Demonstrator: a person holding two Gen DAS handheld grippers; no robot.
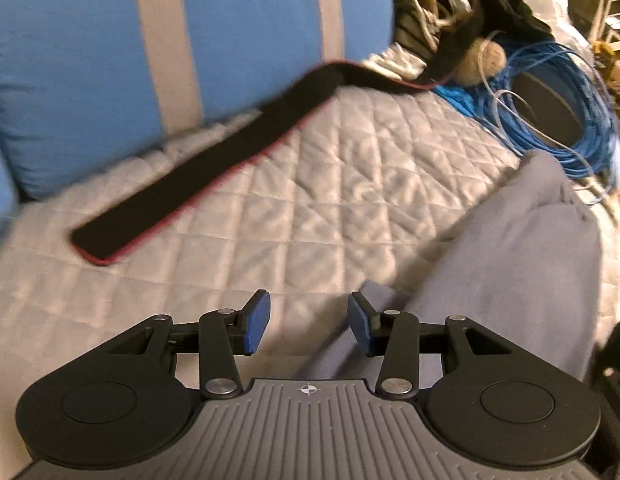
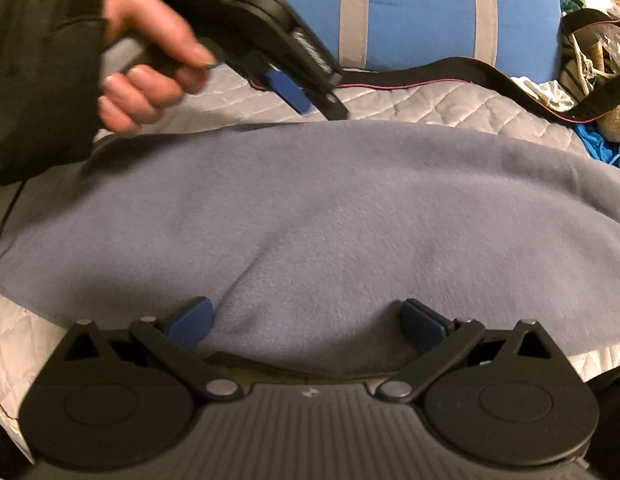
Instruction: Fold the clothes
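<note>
Step in hand: mid-fold, by the look of it; grey-blue fleece garment [image 2: 330, 220] lying as a broad, smooth slab across the quilted bed cover [image 1: 290, 200], already doubled or flattened, no sleeve or collar to be made out.
Garment's place: on the bed, in front of the blue striped pillow [image 1: 90, 60], near edge right under the right gripper [image 2: 308, 322].
Right gripper: jaws spread wide, one pad on each side of a raised ridge of fleece, not pinching it; nothing held.
Left gripper [image 1: 309, 326]: jaws partly spread, empty, poised over bare quilt just beside the garment's left edge; in the right wrist view seen gripped in a hand [image 2: 150, 60] with a dark sleeve, above the garment's far edge.
Clutter: black strap with red piping [image 1: 190, 184] lying slantwise between pillow and garment, apart from the fleece; coil of blue cable [image 1: 570, 120] and a dark heap further off, on the bed's far side.
Next move, as a judgement: picking an edge or corner with each pair of jaws, closing on cloth alone and not on quilt, then lifting both sides together and carrying them over for the next fold.
Risk: catching the strap, or grabbing only the top layer so the fold slips.
</note>
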